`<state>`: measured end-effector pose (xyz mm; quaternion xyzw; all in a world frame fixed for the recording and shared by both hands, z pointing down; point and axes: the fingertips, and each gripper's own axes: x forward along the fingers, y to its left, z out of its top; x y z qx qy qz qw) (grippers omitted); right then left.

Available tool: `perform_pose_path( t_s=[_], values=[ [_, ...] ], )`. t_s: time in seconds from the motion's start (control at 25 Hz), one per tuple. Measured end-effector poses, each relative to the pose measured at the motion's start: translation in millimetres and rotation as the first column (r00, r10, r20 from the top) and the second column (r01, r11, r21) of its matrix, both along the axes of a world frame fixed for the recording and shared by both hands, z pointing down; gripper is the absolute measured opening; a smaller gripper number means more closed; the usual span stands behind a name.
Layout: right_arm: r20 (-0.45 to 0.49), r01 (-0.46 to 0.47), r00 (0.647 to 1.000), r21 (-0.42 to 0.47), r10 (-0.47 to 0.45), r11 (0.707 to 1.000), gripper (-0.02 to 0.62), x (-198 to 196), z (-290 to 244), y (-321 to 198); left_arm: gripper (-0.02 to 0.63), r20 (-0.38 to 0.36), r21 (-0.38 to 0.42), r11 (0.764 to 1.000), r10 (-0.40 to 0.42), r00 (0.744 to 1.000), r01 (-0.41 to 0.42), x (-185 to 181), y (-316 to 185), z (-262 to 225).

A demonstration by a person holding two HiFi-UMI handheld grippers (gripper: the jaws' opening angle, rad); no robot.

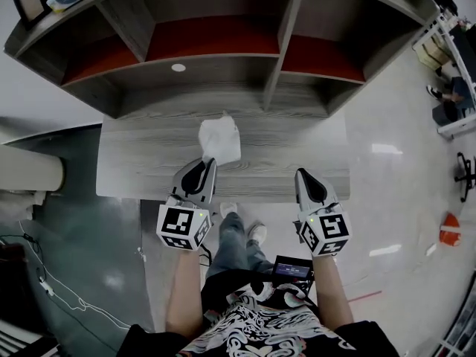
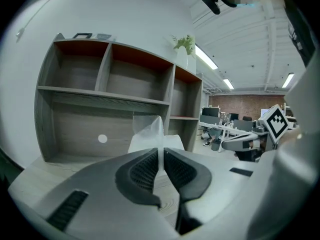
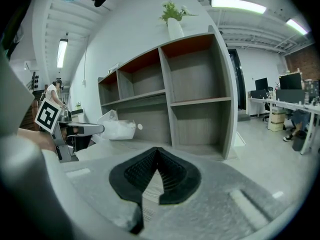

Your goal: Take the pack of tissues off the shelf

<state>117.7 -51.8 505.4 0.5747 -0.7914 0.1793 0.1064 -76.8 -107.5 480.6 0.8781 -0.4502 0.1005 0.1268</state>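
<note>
Open-plan office. Rows of desks (image 2: 225, 129) with monitors (image 2: 210, 112); a person (image 3: 298, 124) seated at one. Long strip lights (image 3: 237, 4) on an exposed ceiling, brick end wall (image 2: 245, 104), glossy pale floor (image 1: 387, 199), wheeled office chair (image 1: 465, 175). Wood-grain shelf unit (image 3: 195, 84), potted plant (image 3: 173, 11) on top.

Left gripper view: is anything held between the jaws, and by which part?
The left gripper holds the pack of tissues, pinched by the thin near edge of its wrapping. The right gripper is shut on nothing.
</note>
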Motion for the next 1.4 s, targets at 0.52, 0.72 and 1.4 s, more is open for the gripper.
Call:
perform_pose_path(
  t_s=[0.52, 0.72, 1.4],
  values=[
    [-0.022, 0.014, 1.0, -0.087, -0.016, 0.996, 0.005, -6.9, 46.0, -7.1, 0.032, 0.041, -0.082, 0.996, 0.049, 0.998, -0.046, -0.2, -2.4, 62.1],
    [-0.032, 0.017, 0.999, -0.125, -0.021, 0.992, 0.005, -10.9, 66.4, -10.8, 0.032, 0.095, -0.122, 0.99, 0.077, 0.993, -0.066, -3.1, -4.3, 90.4],
    [-0.03, -0.018, 0.999, -0.181, 0.013, 0.983, 0.005, -8.7, 97.1, -9.7, 0.032, 0.161, -0.172, 0.98, 0.133, 0.978, -0.105, -0.8, -10.3, 154.6]
  ],
)
